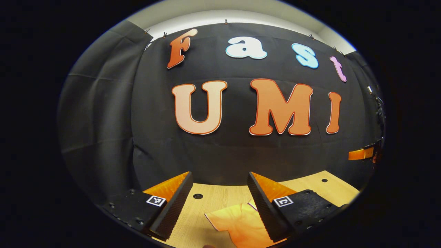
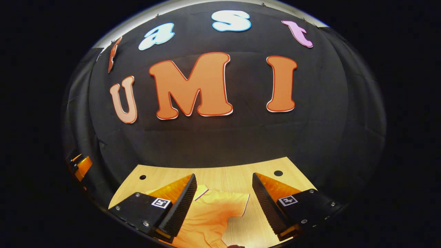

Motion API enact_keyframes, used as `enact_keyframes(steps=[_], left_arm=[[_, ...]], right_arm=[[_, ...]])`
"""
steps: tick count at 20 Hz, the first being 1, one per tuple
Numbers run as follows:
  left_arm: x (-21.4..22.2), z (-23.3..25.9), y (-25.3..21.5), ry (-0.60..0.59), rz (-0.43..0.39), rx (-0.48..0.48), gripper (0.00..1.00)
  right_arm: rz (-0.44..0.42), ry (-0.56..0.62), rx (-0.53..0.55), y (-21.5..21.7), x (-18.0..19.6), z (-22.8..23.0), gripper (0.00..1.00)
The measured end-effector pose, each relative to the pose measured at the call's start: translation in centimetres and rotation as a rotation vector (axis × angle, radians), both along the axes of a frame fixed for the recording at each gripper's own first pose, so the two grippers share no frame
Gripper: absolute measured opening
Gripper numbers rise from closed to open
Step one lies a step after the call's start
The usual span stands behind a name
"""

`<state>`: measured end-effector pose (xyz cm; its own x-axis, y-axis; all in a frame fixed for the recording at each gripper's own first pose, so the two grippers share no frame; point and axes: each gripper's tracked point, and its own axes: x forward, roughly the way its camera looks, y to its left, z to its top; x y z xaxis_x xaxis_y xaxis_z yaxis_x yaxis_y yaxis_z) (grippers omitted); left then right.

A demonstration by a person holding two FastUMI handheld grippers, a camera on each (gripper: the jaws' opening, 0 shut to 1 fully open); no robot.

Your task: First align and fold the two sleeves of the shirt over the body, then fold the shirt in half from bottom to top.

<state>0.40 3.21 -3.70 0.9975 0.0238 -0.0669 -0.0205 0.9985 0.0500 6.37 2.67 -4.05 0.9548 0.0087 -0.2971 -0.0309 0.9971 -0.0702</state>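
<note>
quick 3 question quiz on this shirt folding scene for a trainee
1. True or false: the left gripper has its jaws shut on the shirt.
2. What does the shirt lie on? A) wooden table B) metal tray C) floor
3. Fill in: in the right gripper view, a sleeve lies between the open jaws of the right gripper, spread flat and not yet ____.

Key: 1 false; 2 A, the wooden table; 3 folded.

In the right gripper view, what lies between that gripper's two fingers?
The shirt lies spread on the wooden table between the open right gripper fingers, with bare table beside it.
</note>
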Motion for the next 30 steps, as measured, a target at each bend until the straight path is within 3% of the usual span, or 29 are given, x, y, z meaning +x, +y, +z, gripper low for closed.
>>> enact_keyframes(steps=[5, 11, 14, 16, 22, 30], left_arm=[[0.3, -0.9, 1.2, 0.02, 0.018, 0.001, 0.98], [0.5, -3.0, 3.8, 0.063, 0.058, -0.013, 0.98], [1.1, -4.2, 5.0, 0.091, 0.08, -0.009, 0.98], [1.1, -5.6, 5.6, 0.127, 0.098, -0.008, 0.98], [1.5, -7.6, 6.8, 0.173, 0.131, -0.013, 0.98], [1.8, -8.8, 7.2, 0.199, 0.158, -0.034, 0.98]], right_arm=[[-0.077, 0.178, 0.025, -2.5, 5.3, -4.0, 0.98], [-0.161, 0.57, 0.085, -5.3, 9.2, -15.7, 0.99], [-0.206, 0.681, 0.016, -7.8, 10.7, -20.8, 0.99], [-0.229, 0.751, 0.032, -7.9, 11.2, -23.8, 0.99], [-0.273, 0.9, -0.005, -9.6, 10.7, -30.3, 1.0], [-0.295, 0.965, -0.043, -10.6, 11.1, -33.9, 1.0]])
